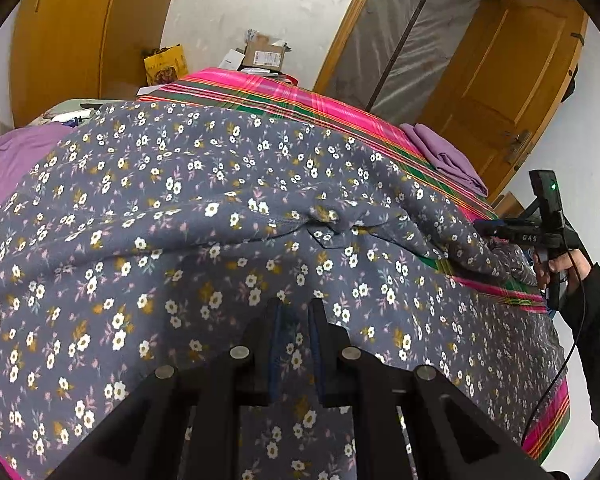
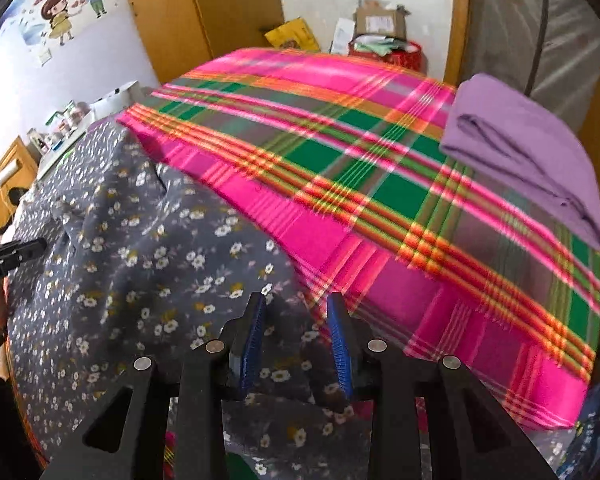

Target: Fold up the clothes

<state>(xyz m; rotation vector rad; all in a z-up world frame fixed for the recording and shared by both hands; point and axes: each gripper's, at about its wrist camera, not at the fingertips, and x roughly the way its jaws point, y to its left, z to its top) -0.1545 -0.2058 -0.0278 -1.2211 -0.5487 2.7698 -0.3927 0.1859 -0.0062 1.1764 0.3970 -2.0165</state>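
Two grippers: the left gripper [image 1: 296, 312], jaws at a narrow gap with floral fabric showing between the pads and no clear pinch visible, and the right gripper [image 2: 296, 312], jaws parted wider over a raised fold of the same cloth. Floral garment [image 1: 220, 208], grey-blue with white and mustard flowers, lies rumpled directly beneath and ahead of both grippers, spread over the pink-and-green plaid bedspread [image 2: 380, 200]. Beyond the right gripper, to its far right, a folded purple cloth [image 2: 532, 152] rests on the bedspread; wooden doors [image 1: 512, 80] and cardboard boxes [image 1: 264, 54] stand farther off.
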